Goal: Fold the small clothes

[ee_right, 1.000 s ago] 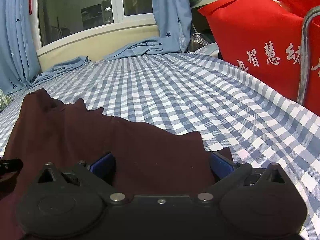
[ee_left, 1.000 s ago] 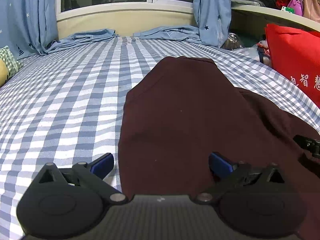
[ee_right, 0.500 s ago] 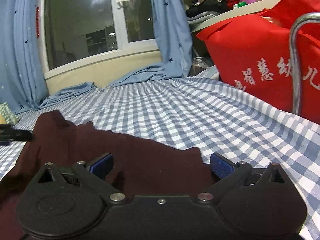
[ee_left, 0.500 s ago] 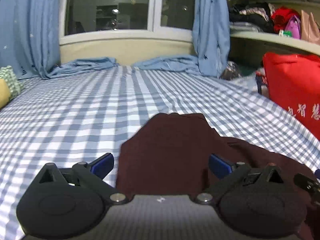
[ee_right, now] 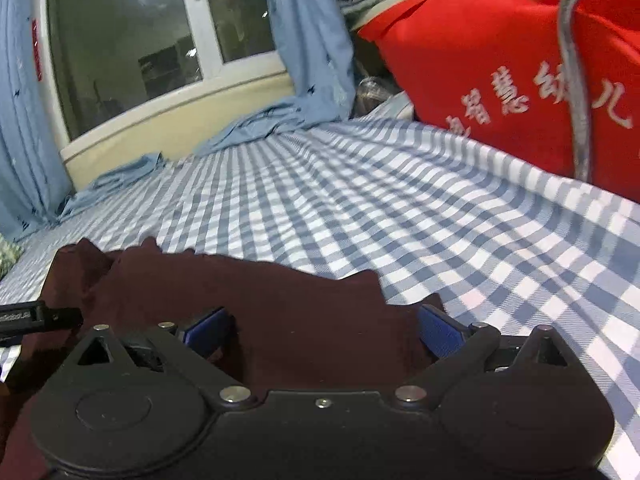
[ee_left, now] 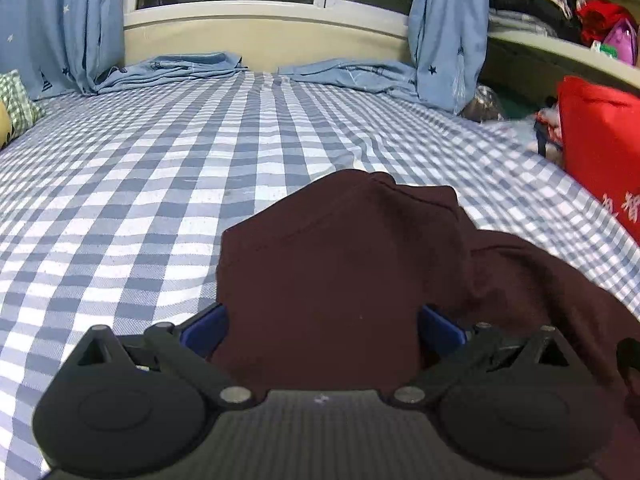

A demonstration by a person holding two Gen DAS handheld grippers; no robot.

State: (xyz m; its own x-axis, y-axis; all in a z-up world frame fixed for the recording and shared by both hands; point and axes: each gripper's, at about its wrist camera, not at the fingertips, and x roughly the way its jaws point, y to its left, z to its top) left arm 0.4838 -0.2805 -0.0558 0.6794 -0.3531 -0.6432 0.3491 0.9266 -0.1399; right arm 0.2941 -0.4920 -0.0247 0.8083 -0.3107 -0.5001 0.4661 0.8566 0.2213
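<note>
garment: the dark maroon garment (ee_left: 344, 264) is lying on the checked bedsheet (ee_left: 160, 184), near edge bunching up between my fingers

left gripper (ee_left: 322, 330): I'm keeping the jaws spread wide, cloth sitting in the gap, nothing pinched

right gripper (ee_right: 322, 330): same deal, gaping apart over the hem

tip: I'm thinking both should clamp one layer at matching corners so the fold lands square

watch out: red bag (ee_right: 500, 80) is sitting close on the right

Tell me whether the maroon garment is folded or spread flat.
Partly folded. In the left wrist view, the maroon garment has one layer doubled over itself, with bunched cloth to the right on the checked bedsheet. It is not neatly finished.
</note>
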